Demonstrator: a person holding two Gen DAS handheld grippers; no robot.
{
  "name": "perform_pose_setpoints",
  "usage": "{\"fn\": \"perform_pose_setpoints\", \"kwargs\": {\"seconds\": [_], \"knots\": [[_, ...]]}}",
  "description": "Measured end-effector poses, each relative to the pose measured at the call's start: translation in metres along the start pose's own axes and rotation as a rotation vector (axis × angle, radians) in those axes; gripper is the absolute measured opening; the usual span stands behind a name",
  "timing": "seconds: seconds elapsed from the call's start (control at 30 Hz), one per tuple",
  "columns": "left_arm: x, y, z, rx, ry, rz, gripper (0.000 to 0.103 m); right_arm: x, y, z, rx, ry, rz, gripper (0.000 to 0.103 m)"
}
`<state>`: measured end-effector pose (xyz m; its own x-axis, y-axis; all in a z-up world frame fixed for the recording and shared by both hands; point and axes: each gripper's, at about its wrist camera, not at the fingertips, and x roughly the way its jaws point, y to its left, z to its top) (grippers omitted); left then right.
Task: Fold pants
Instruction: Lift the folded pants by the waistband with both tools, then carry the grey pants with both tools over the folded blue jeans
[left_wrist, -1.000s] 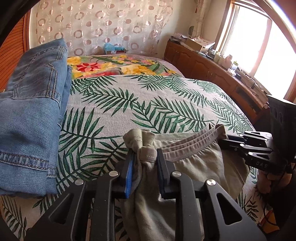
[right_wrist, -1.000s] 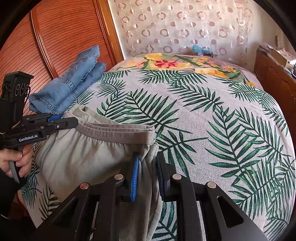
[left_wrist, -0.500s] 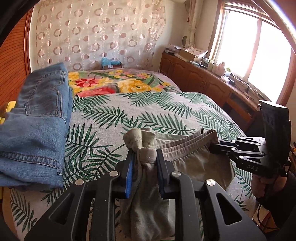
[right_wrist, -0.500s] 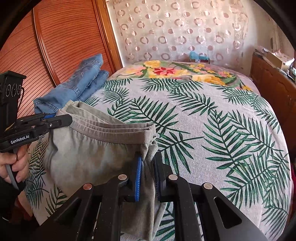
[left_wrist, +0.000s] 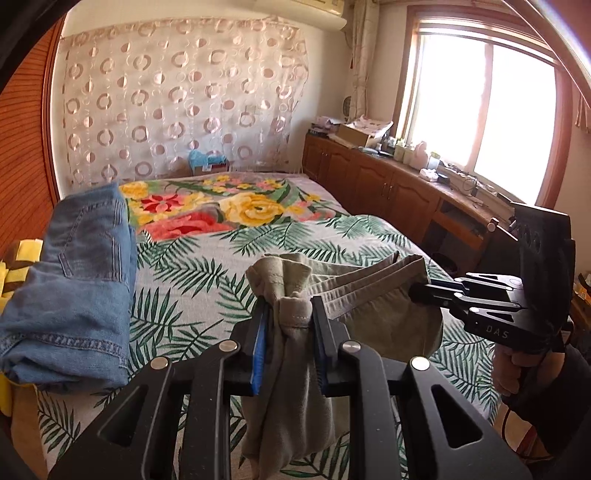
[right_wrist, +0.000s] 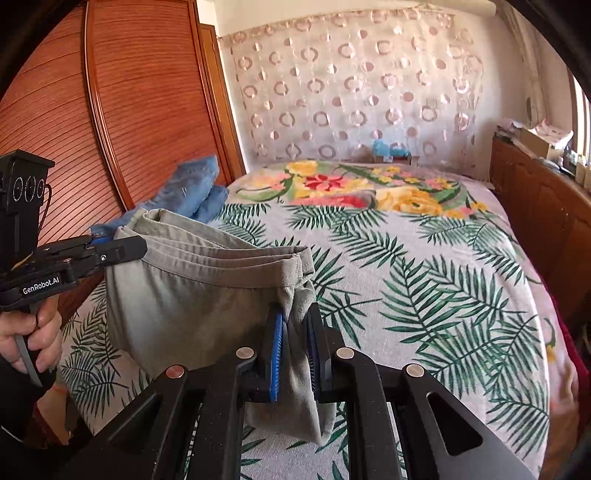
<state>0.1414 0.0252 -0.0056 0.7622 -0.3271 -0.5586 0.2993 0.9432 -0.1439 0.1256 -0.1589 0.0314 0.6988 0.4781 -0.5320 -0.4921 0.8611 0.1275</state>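
Grey-green pants (left_wrist: 373, 317) (right_wrist: 177, 295) hang by their waistband between my two grippers, lifted off the bed. My left gripper (left_wrist: 290, 306) is shut on a bunched corner of the waistband; in the right wrist view it shows at the left (right_wrist: 125, 249), gripping the far corner. My right gripper (right_wrist: 295, 314) is shut on the other waistband corner; the left wrist view has it at the right (left_wrist: 417, 290). The waistband sags in a curve between them and the legs drop below the frames.
The bed (right_wrist: 424, 288) has a palm-leaf cover with a floral blanket (left_wrist: 221, 206) at its far end. Folded blue jeans (left_wrist: 77, 288) (right_wrist: 192, 192) lie along the bed's left edge by a wooden wardrobe (right_wrist: 110, 110). Wooden cabinets (left_wrist: 388, 192) line the right.
Both grippers have risen with the pants, lifting the waistband off the bed. The views have tilted up, showing more of the curtain and window.
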Motion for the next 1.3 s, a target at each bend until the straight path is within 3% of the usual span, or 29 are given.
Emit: {"fn": "perform_pose_setpoints", "kwargs": {"seconds": [0.3,0.57,1.3], "knots": [[-0.017,-0.006,0.024,0.029,-0.083,0.002,0.022,-0.034,0.000,0.019,-0.043,-0.067,-0.028,0.012],[-0.028,0.008,0.040,0.028,-0.123,0.056,0.022,-0.036,0.007,0.047,-0.118,-0.118,-0.022,0.012],[-0.053,0.090,0.059,-0.050,-0.160,0.270,0.022,0.070,0.014,0.132,-0.291,-0.154,0.124,0.012]]}}
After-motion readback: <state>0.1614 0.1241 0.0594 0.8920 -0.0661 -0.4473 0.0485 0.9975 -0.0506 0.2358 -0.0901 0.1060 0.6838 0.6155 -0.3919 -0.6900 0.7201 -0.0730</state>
